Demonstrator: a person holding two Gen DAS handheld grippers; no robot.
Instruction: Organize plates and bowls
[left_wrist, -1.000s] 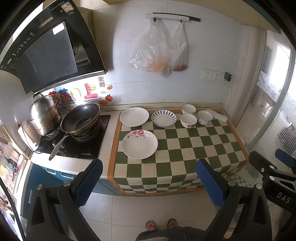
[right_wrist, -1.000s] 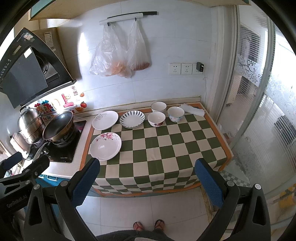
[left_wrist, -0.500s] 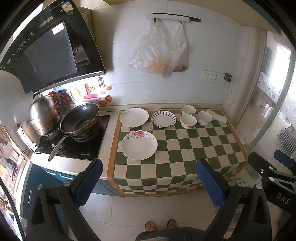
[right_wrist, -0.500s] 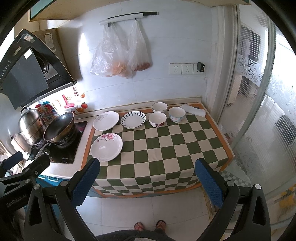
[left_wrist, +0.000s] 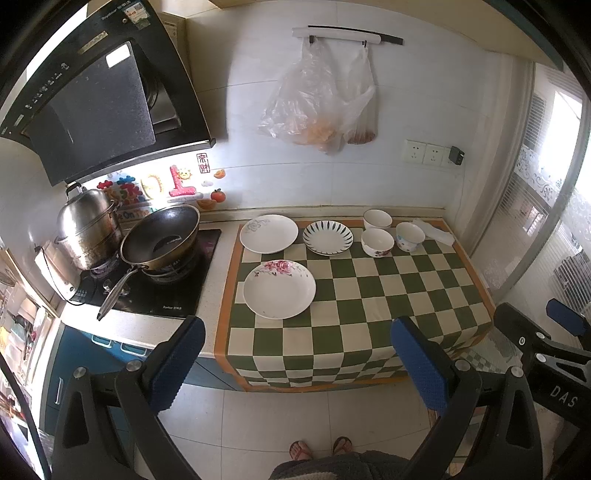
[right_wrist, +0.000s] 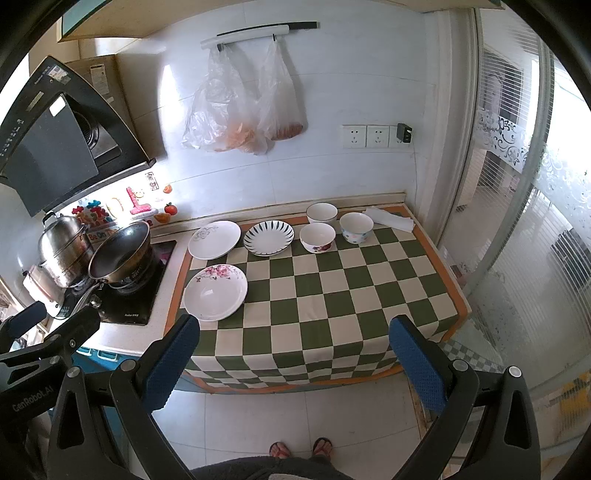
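On the green checked cloth (left_wrist: 369, 295) lie a pink-flowered plate (left_wrist: 279, 289) (right_wrist: 215, 292), a grey-patterned white plate (left_wrist: 268, 233) (right_wrist: 214, 239) and a blue-striped plate (left_wrist: 328, 237) (right_wrist: 269, 237). Three bowls stand at the back right: a plain white one (left_wrist: 377, 220) (right_wrist: 321, 213), a red-flowered one (left_wrist: 377, 242) (right_wrist: 317, 237) and a blue-patterned one (left_wrist: 410, 236) (right_wrist: 356, 227). My left gripper (left_wrist: 299, 363) and right gripper (right_wrist: 295, 363) are both open and empty, held back from the counter above the floor.
A wok (left_wrist: 160, 236) and a steel pot (left_wrist: 86, 227) sit on the stove at the left. A folded white cloth (left_wrist: 433, 232) lies at the back right. Plastic bags (left_wrist: 321, 99) hang on the wall. A glass door (right_wrist: 517, 221) stands to the right.
Both grippers have drifted very slightly; the counter sits a little lower in both views. Nothing on the counter has moved.
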